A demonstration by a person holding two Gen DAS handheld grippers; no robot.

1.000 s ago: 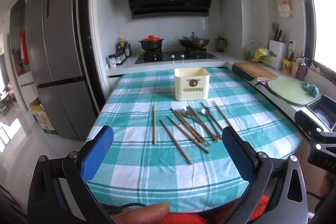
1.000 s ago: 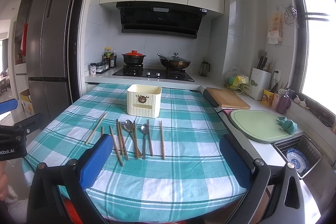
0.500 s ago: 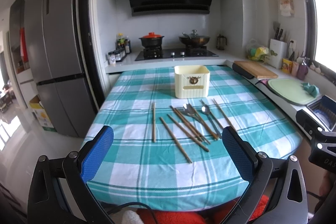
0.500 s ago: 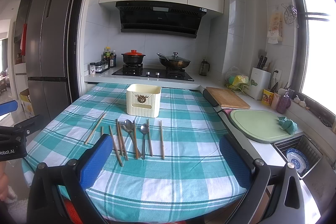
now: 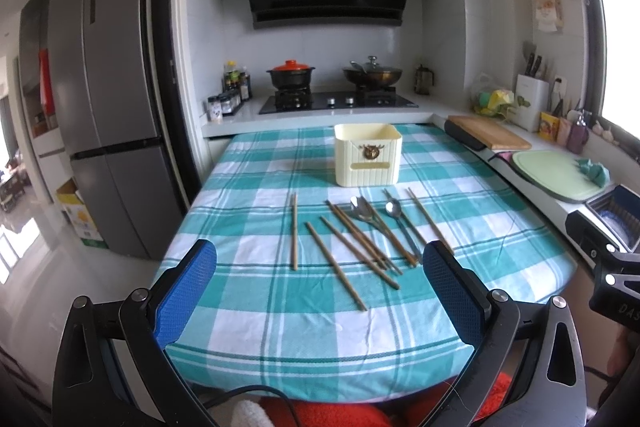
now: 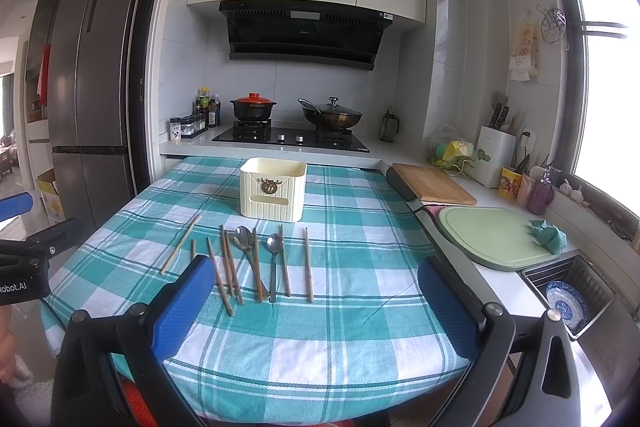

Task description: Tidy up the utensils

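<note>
A: How are the two claws looking?

B: The left gripper point(image 5: 320, 291) is hanging over the near edge of the table point(image 5: 280, 339) with its blue fingers point(image 5: 186, 293) spread wide apart, and nothing is sitting between them. The right gripper point(image 6: 316, 305) is doing the same, its jaws gaping and empty, its blue pads point(image 6: 444, 307) floating above the checked cloth.

A: And the utensils?

B: They are all lying loose on the teal and white tablecloth point(image 6: 352, 339), just past the fingertips. A bunch of wooden chopsticks point(image 6: 230, 271) is lying roughly lengthwise, some crossing each other. Two metal spoons point(image 6: 274, 245) are lying among them, bowls pointing toward the far side. One single chopstick point(image 5: 295, 231) is lying apart on the left of the bunch.

A: Where is the holder?

B: The cream utensil box point(image 5: 368, 155) is standing upright beyond the utensils, near the far end of the table, close to them but not touching. Behind it, a red-lidded pot point(image 6: 253, 107) and a wok point(image 6: 331, 115) are sitting on the stove point(image 6: 290, 139). A pale green cutting board point(image 6: 494, 237) is lying on the counter to the right.
</note>
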